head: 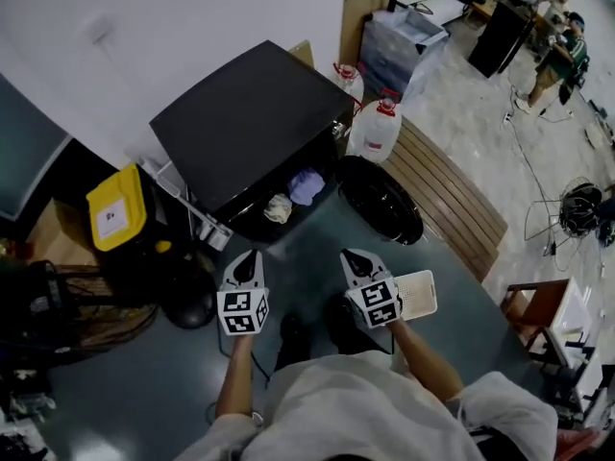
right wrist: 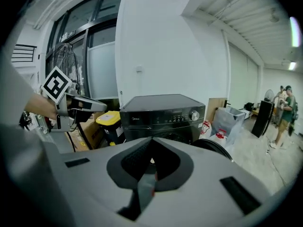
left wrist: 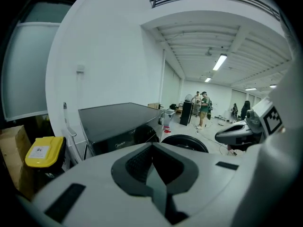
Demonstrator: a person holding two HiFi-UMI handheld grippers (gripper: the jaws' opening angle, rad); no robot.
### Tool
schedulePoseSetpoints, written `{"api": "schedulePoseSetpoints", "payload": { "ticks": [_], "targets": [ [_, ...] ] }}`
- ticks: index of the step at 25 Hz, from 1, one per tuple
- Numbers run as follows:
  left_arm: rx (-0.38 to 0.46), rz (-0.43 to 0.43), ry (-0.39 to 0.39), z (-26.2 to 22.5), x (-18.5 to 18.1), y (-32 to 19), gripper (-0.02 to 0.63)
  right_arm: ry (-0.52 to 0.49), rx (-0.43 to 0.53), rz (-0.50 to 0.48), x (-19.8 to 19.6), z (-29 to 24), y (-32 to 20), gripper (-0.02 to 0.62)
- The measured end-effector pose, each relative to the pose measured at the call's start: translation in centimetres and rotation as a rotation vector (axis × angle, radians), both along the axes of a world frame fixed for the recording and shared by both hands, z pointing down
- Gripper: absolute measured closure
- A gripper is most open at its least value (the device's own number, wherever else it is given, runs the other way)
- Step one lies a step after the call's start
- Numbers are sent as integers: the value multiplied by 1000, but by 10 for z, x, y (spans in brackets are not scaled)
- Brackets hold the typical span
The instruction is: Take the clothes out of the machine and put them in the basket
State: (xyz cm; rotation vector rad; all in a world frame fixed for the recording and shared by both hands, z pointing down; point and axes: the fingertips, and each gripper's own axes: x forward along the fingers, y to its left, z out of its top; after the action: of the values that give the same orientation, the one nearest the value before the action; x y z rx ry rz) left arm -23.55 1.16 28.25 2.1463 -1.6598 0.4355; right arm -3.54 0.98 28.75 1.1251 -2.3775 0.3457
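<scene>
Left gripper [head: 246, 260] and right gripper [head: 357, 258]: jaws closed, empty. Clothes [head: 306, 186] lie inside the open washing machine [head: 245, 113].

I get flat, rather dim indoor light in the head view, with only a soft sheen on the black top of the machine [head: 250, 113]. Both gripper views bend hard toward dark rounded corners. The ceiling strip lights [left wrist: 219, 62] glare white, and the nearest foreground is soft.
</scene>
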Motion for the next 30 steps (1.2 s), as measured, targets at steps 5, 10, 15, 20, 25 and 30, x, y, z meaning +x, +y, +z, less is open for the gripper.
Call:
{"api": "schedulePoseSetpoints", "payload": {
  "ticks": [5,10,15,20,25,30],
  "targets": [
    [-22,-86,-2,20,2,-5,588,24,-17,-111,3,20,-15,572],
    [-49,-118,10,46,4,-2,588,23,-45,-146,1,47,-21,572],
    [-92,-65,15,88,2,2,588,23,-62,-110,-13,90,-22,572],
    [-101,-7,15,126,0,-12,586,13,-55,-58,-26,126,-37,572],
    [-118,12,11,172,-6,-17,586,9,-73,-18,-31,175,-38,572],
    [-139,13,9,231,-5,-16,586,16,-86,-12,-29,234,-39,572]
  ]
}}
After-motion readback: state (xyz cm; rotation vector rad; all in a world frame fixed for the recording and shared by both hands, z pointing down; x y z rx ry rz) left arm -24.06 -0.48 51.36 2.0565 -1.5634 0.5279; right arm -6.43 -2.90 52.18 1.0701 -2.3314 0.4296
